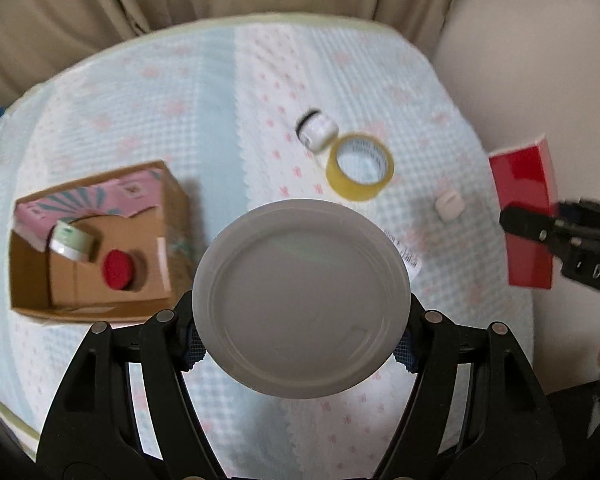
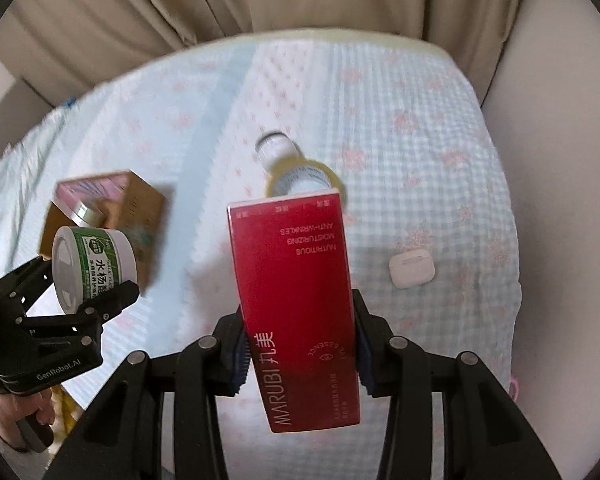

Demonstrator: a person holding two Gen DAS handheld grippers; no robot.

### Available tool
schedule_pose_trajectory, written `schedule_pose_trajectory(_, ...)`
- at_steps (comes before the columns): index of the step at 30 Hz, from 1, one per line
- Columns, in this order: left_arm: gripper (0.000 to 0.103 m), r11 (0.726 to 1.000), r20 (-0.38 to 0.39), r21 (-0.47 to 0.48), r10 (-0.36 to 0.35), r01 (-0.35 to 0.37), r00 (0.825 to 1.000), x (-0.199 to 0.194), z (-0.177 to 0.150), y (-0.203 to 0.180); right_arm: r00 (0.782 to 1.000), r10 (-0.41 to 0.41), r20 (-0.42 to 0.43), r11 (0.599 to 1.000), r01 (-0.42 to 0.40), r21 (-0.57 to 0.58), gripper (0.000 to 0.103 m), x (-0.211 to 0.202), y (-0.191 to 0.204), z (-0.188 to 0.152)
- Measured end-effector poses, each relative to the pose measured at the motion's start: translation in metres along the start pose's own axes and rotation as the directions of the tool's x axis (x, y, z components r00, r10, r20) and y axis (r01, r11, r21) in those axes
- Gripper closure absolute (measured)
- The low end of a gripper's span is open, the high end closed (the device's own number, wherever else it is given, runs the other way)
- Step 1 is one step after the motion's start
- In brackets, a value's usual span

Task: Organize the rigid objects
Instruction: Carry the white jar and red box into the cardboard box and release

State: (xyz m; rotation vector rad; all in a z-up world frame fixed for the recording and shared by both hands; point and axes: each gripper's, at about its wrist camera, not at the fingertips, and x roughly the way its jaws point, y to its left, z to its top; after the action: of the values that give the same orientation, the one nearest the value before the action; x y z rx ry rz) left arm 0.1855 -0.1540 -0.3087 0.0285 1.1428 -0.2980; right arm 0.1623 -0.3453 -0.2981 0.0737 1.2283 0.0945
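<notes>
Transport step: left tongs (image 1: 300, 344) clamp white jar (image 1: 302, 298), right tongs (image 2: 300, 356) clamp red carton (image 2: 296, 312), both aloft over bed (image 1: 204, 100); next likely dropping each into cardboard box (image 1: 96, 240) ahead-left of left tongs.

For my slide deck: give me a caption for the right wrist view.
Right hand-held gripper grips a red carton above the quilted bed; left hand-held gripper holds a green-labelled jar.
</notes>
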Motion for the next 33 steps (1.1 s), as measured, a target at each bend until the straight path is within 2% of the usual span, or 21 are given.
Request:
schedule_pose_trajectory(9, 0.035, 0.998, 0.091, -0.069, 0.012, -0.006, 0.996, -0.085, -0.006, 0.053, 0.988, 0.072, 0.136, 0.997, -0.072, -0.007, 0.064, -0.063, 0.055, -0.004)
schedule_pose_trajectory(12, 0.035, 0.995, 0.112, -0.096, 0.004, 0.007, 0.994, -0.107, -0.01, 0.078, 0.982, 0.11, 0.153, 0.994, -0.111, -0.002, 0.064, -0.076, 0.076, -0.003)
schedule_pose_trajectory(16, 0.035, 0.994, 0.132, -0.111, 0.01, 0.005, 0.991, -0.128, -0.018, 0.119, 0.981, 0.112, 0.16, 0.994, -0.112, -0.011, 0.064, -0.081, 0.108, 0.0)
schedule_pose_trajectory(22, 0.035, 0.995, 0.136, -0.088, -0.027, 0.04, 0.99, -0.137, -0.025, 0.192, 0.975, 0.108, 0.195, 0.994, -0.112, 0.01, 0.064, -0.083, 0.166, 0.005)
schedule_pose_trajectory(33, 0.035, 0.996, 0.082, -0.021, -0.088, 0.09, 0.993, -0.119, -0.014, 0.329, 0.982, 0.101, 0.158, 0.967, -0.134, 0.217, 0.064, -0.032, 0.278, 0.024)
